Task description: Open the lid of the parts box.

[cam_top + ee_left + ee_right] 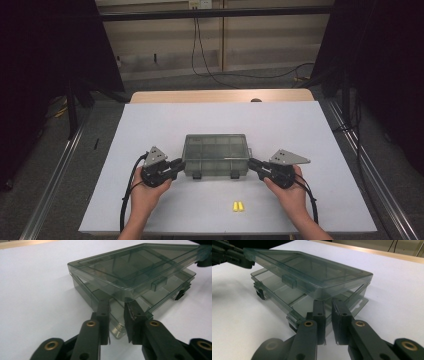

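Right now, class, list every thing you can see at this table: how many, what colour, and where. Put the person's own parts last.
Table: one, white top with a wooden far edge, middle of the high view.
Plastic box: one, clear smoky grey with inner compartments, centre of the table; its lid is lifted at the front, apart from the base.
Small yellow pieces: two, yellow, side by side on the table near the person, in front of the box.
Cable: one, black, hanging down the far wall to the floor.
Left gripper: one, black, at the box's left end.
Right gripper: one, black, at the box's right end.
Hands: two, holding the grippers.
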`<state>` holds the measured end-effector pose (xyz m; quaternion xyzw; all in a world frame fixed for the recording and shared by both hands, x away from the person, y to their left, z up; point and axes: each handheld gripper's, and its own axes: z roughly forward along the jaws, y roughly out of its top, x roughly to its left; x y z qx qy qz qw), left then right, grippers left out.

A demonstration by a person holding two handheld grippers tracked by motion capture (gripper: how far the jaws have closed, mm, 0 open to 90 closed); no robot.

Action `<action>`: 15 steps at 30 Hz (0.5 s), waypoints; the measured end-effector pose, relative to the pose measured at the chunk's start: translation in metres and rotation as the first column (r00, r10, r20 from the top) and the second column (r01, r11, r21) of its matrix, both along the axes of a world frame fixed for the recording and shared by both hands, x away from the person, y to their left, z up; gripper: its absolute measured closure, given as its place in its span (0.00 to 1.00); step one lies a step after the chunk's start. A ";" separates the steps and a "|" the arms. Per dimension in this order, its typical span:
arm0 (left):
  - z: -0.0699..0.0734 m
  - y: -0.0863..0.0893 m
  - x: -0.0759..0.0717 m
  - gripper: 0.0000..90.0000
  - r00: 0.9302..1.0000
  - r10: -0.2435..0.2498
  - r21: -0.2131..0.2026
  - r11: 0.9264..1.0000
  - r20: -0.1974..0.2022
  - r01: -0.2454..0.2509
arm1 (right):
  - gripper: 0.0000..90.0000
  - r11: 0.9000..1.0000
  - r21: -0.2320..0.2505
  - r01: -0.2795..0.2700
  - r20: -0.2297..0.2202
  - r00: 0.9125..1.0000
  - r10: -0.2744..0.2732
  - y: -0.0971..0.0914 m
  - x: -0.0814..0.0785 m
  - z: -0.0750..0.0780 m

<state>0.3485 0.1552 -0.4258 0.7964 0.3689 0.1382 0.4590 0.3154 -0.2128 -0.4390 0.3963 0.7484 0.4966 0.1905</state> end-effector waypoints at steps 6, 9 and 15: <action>0.000 -0.003 0.001 0.76 1.000 0.001 0.017 1.000 0.023 -0.001 | 0.91 1.000 -0.006 -0.004 -0.001 1.000 0.004 0.001 0.000 0.000; 0.000 -0.005 0.001 0.73 1.000 -0.002 0.021 1.000 0.030 0.001 | 0.91 1.000 -0.004 -0.006 -0.006 1.000 0.006 0.002 0.000 0.000; 0.002 -0.004 0.001 0.72 0.999 0.008 0.006 1.000 0.048 -0.009 | 0.91 1.000 -0.014 -0.012 -0.014 1.000 0.012 0.003 0.000 -0.002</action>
